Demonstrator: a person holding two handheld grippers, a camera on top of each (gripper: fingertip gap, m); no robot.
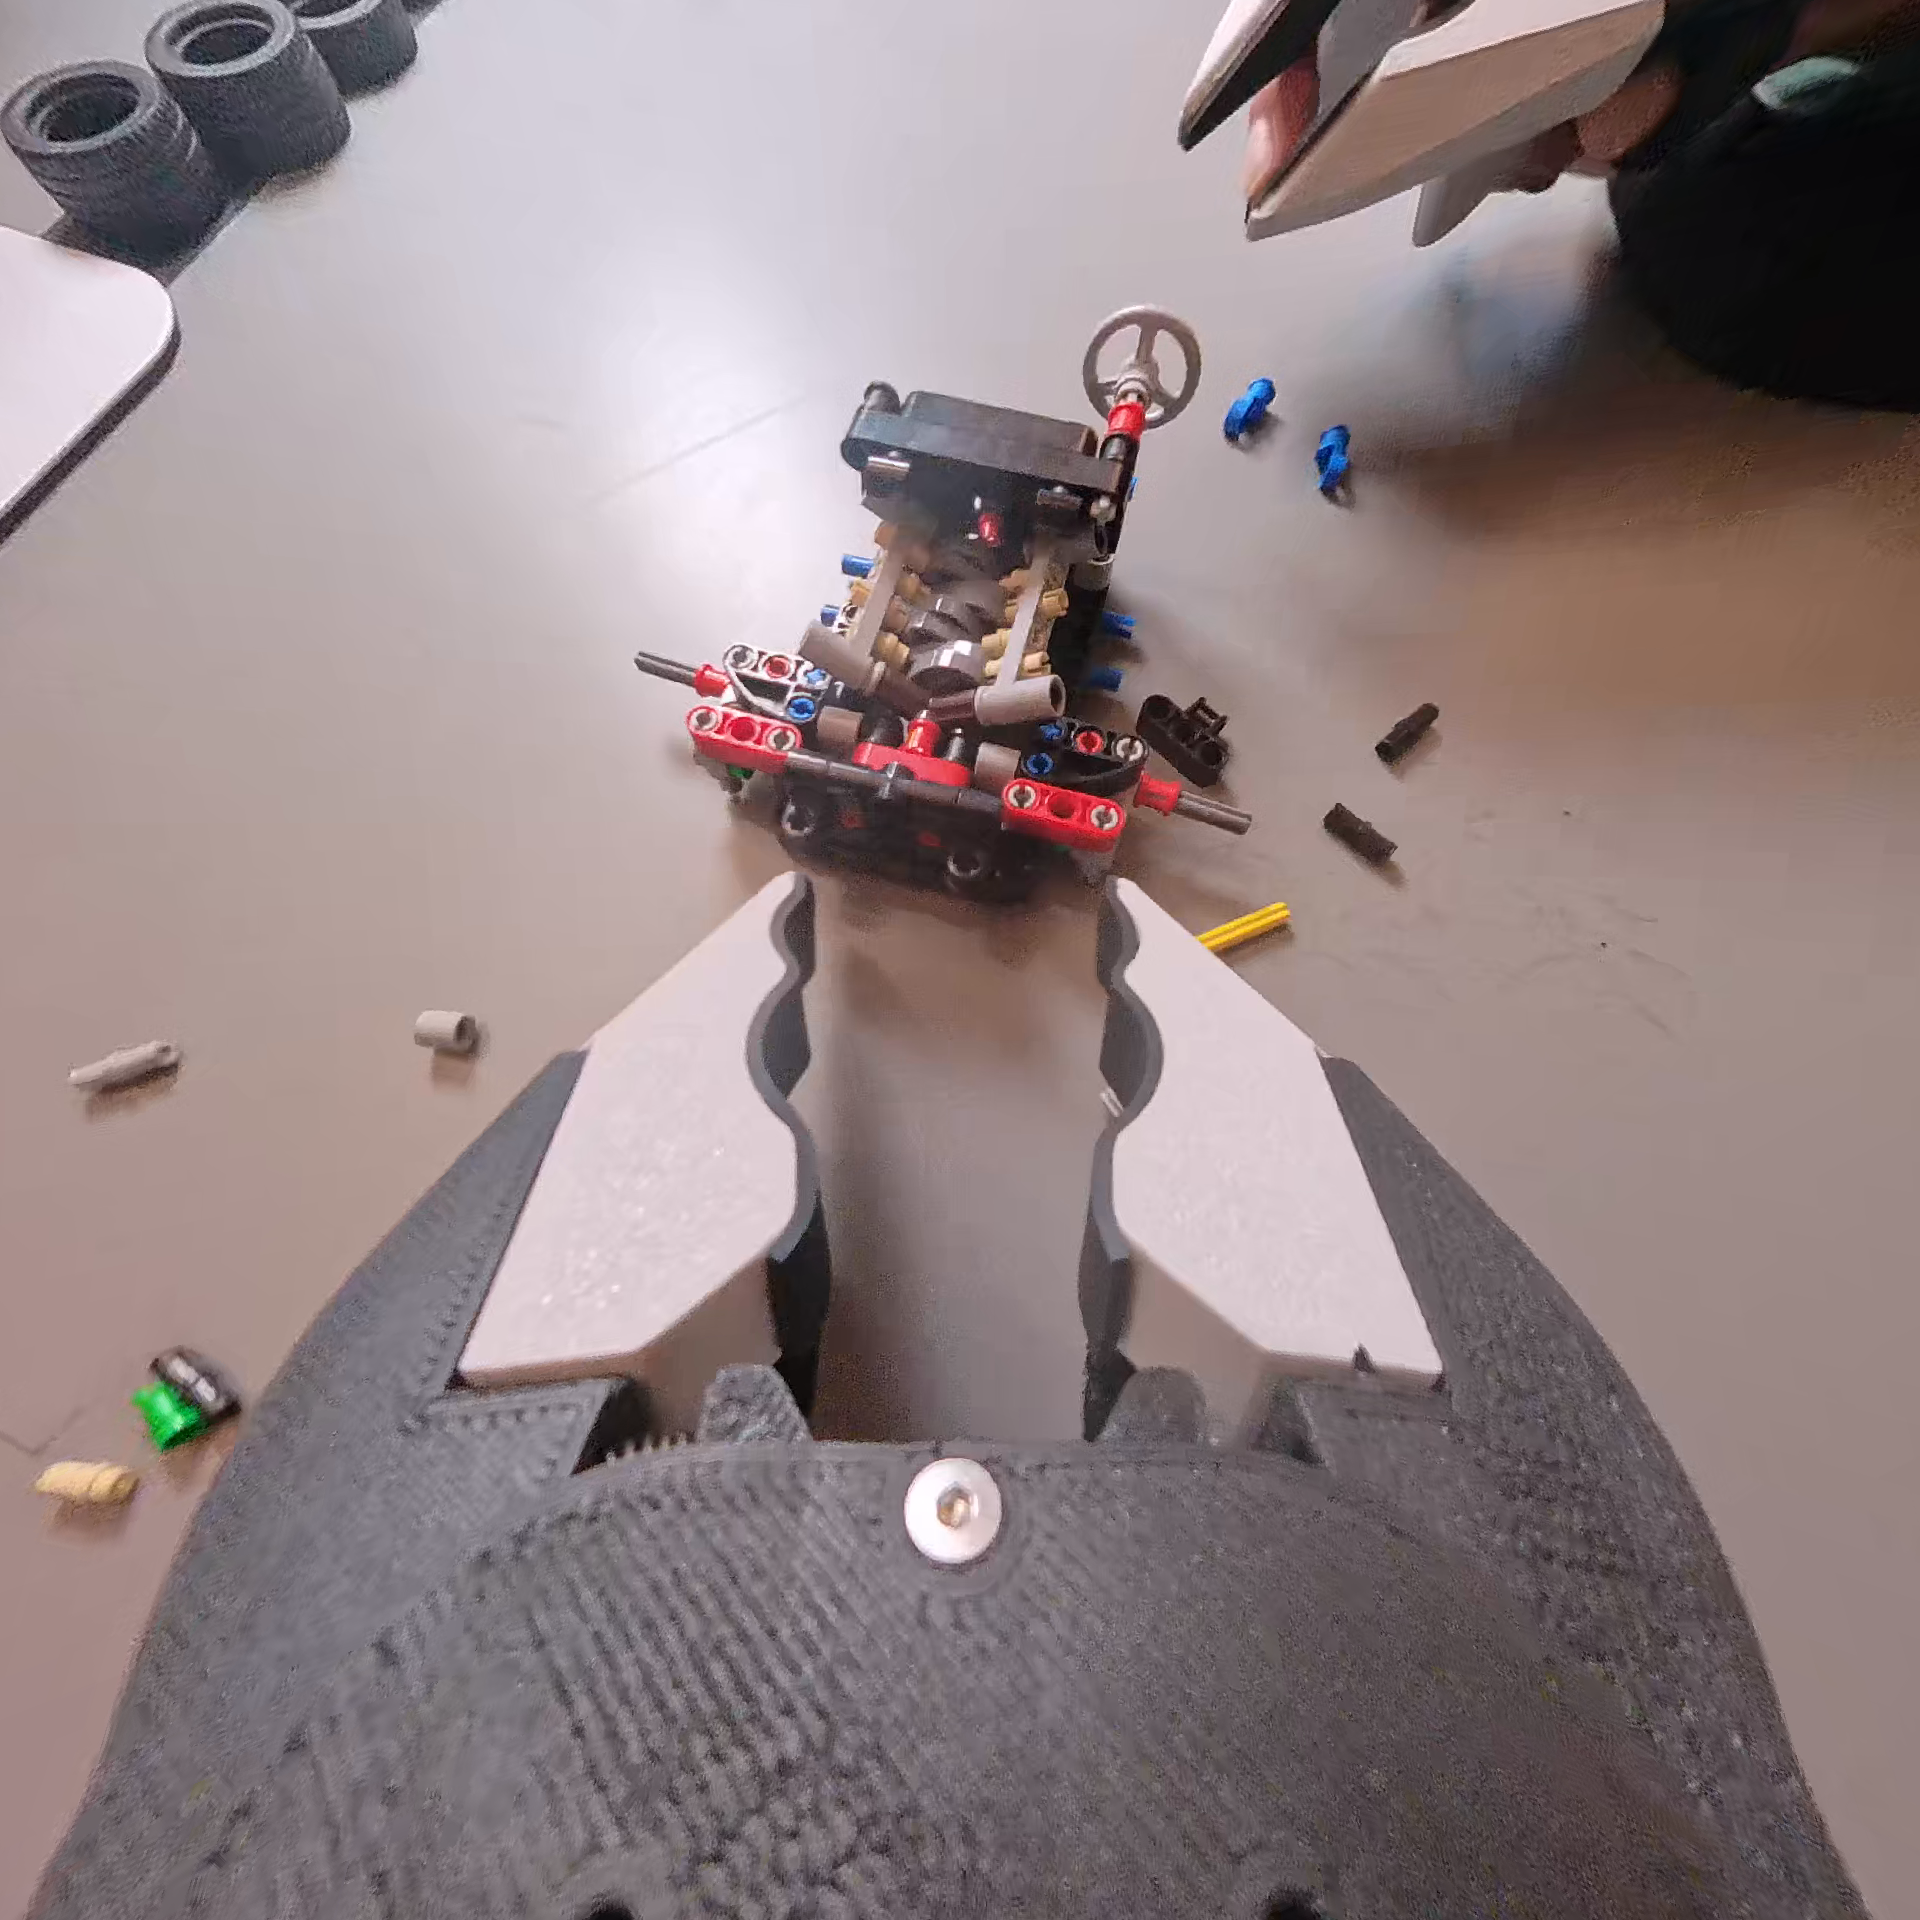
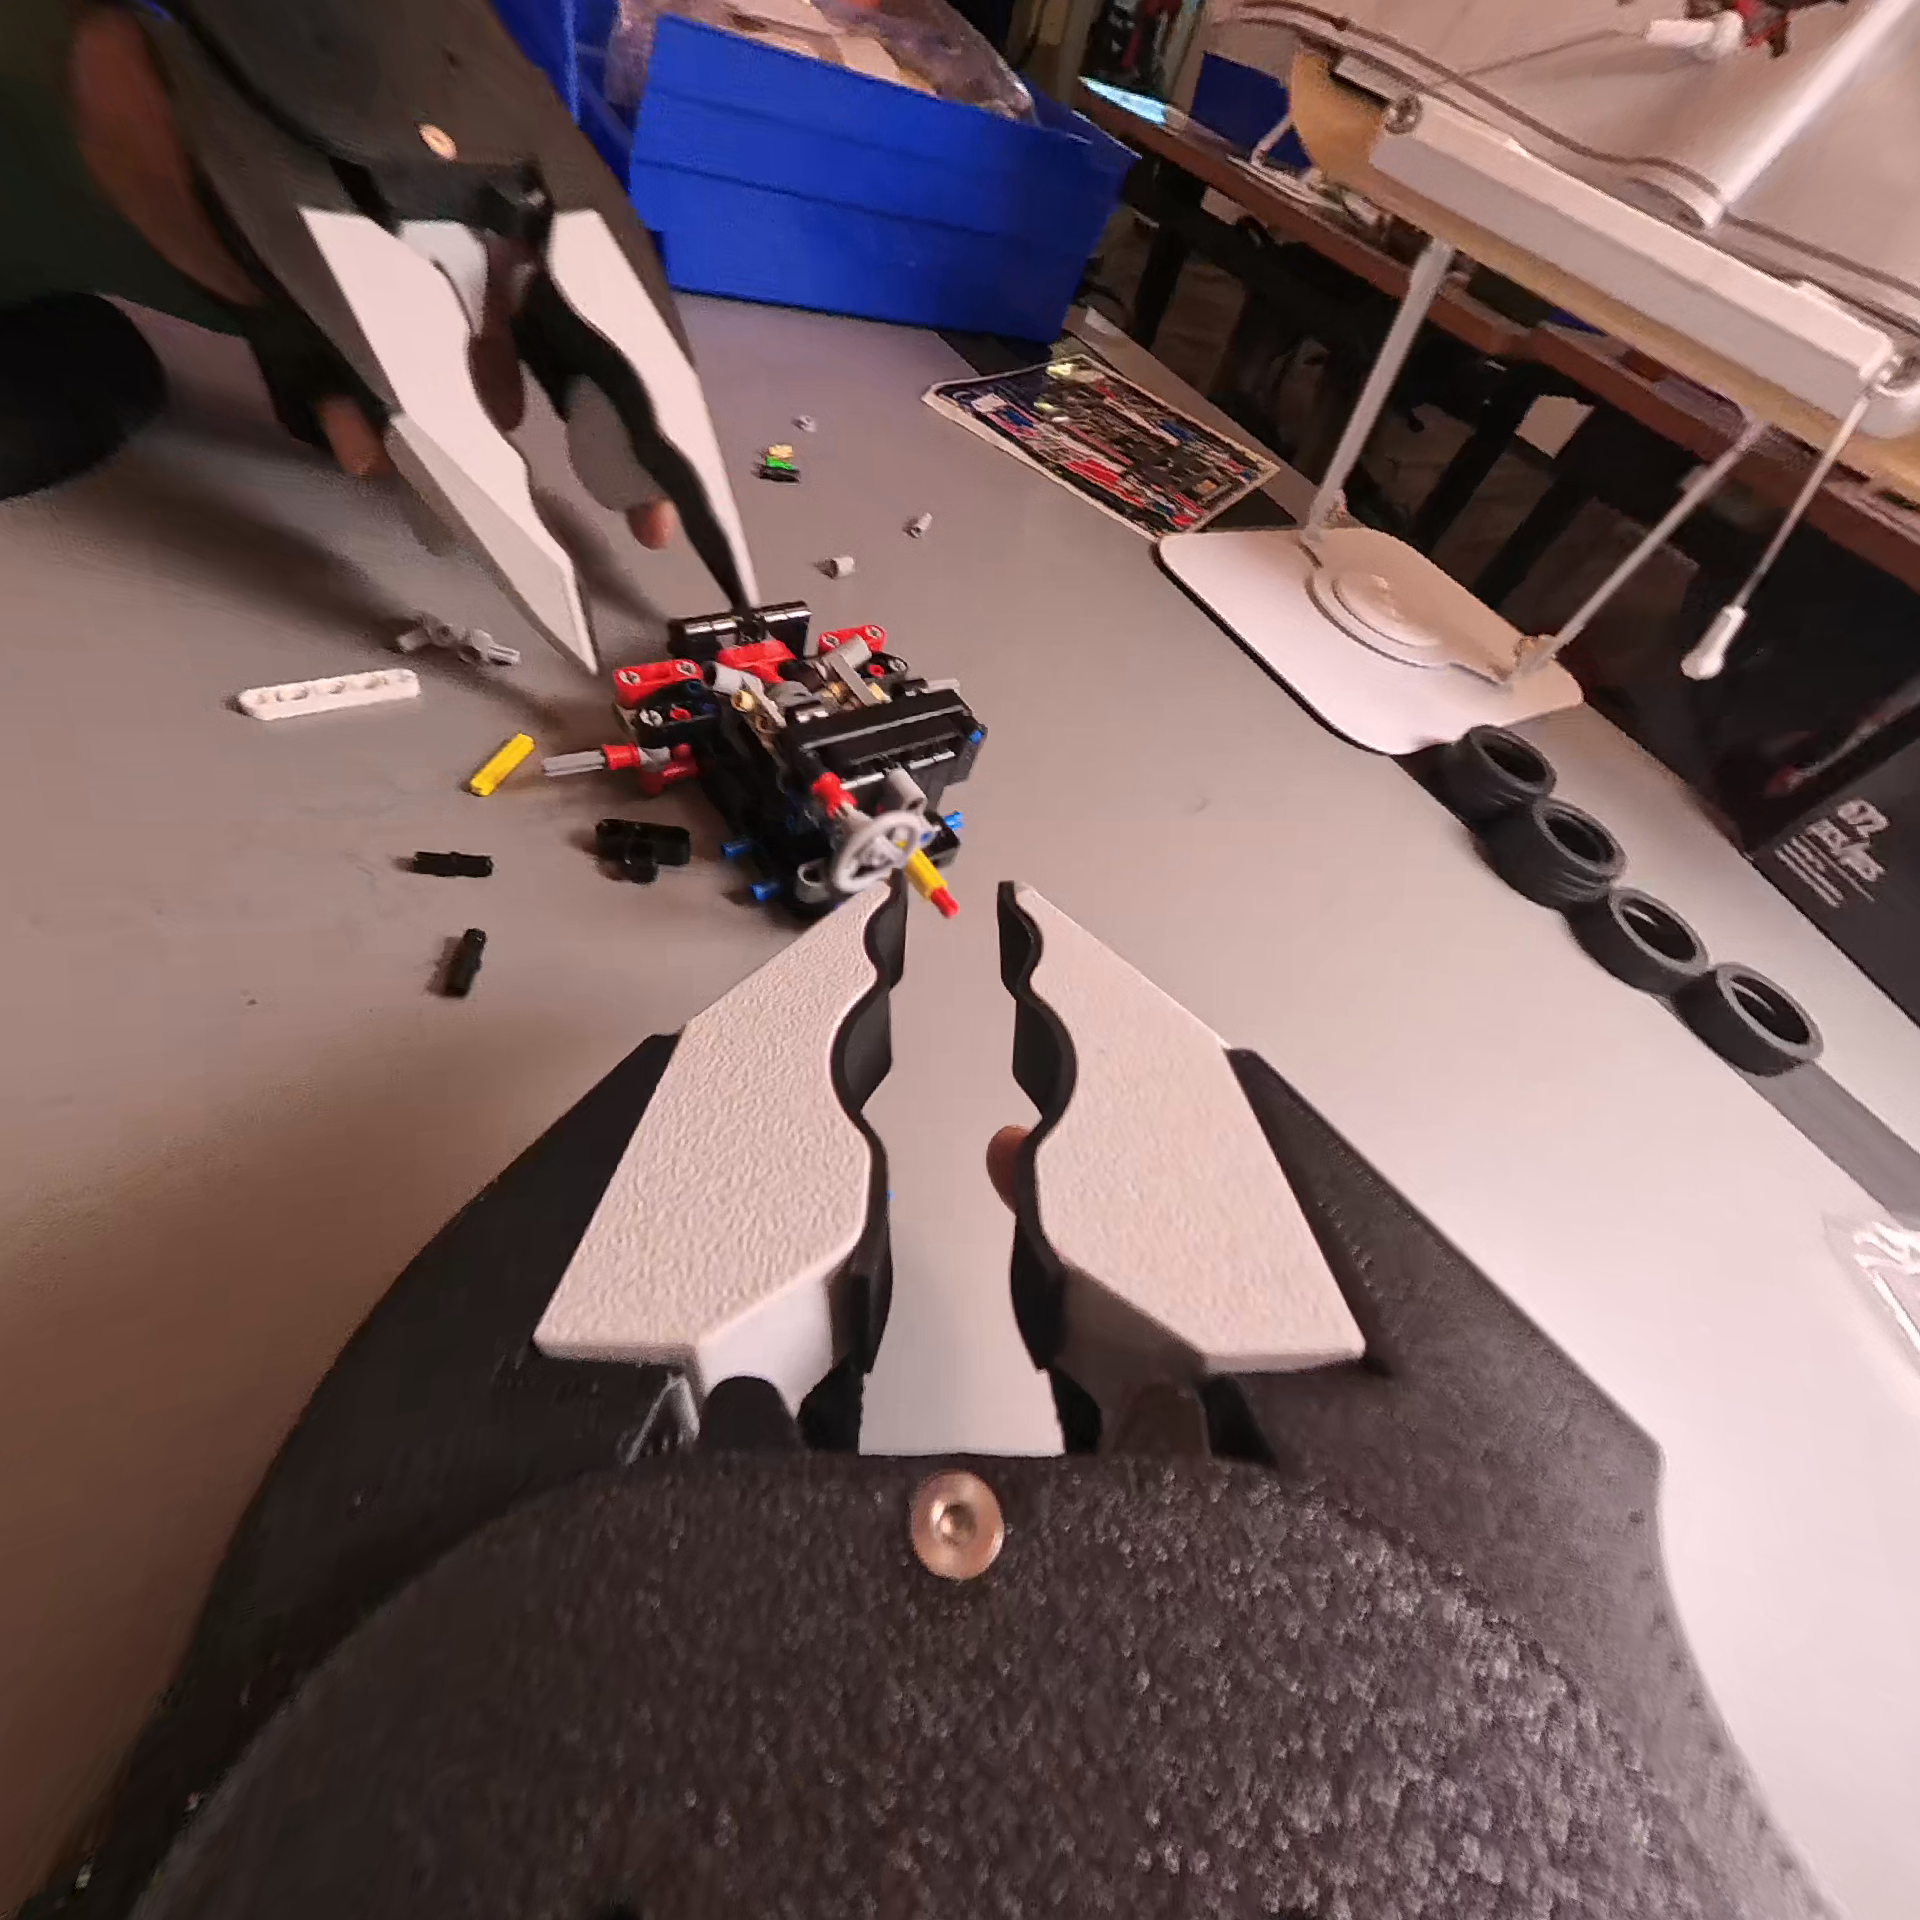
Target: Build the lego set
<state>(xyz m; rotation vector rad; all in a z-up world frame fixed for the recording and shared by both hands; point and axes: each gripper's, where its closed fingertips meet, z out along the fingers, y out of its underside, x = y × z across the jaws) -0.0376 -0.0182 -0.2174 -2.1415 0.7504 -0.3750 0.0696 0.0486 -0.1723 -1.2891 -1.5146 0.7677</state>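
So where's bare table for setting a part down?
Free: the table between the chassis and the tyres. Also between the chassis and the lamp base. Crowded: black pins and blue pins scattered along the chassis's other side.

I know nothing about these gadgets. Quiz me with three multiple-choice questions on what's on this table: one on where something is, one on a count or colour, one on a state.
1. Where does the grey steering wheel sit?
A. on the half-built model
B. loose beside the tyres
C. in the blue bin

2. How many black tyres stand in a row?
A. two
B. four
C. six

3. The left gripper is:
A. clamped on a brick
B. open and empty
C. holding a tyre

Answers: 1 A, the wheel rises from the model's far end. 2 B, the right view shows four. 3 B, bare table shows between its fingers.
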